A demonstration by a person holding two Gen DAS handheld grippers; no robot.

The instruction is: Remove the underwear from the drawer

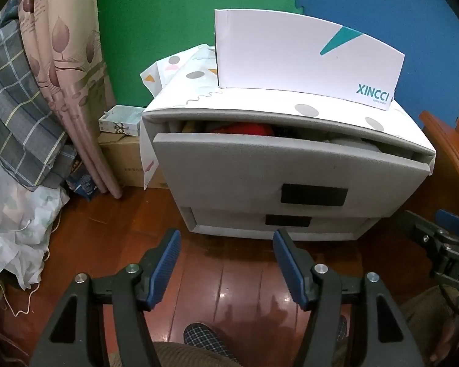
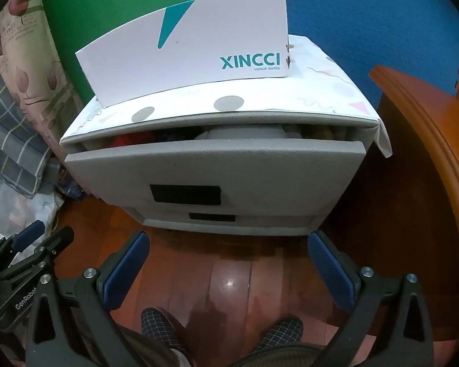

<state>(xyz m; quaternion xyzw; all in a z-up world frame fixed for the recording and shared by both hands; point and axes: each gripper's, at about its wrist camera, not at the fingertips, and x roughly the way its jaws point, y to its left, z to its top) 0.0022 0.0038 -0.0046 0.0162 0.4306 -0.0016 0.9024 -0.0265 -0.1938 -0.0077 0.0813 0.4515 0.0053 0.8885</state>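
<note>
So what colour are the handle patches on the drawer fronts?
Black, on grey drawer fronts: the top drawer's handle patch shows best in the right wrist view.

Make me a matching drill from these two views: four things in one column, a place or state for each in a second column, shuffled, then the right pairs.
Things
1. top drawer
2. shoe box
3. right gripper
4. bottom drawer

Places or states
A. open, nothing between its fingers
B. pushed in
C. pulled out a little, clothes showing
D. on top of the cabinet

Pairs: 1-C, 2-D, 3-A, 4-B
</note>
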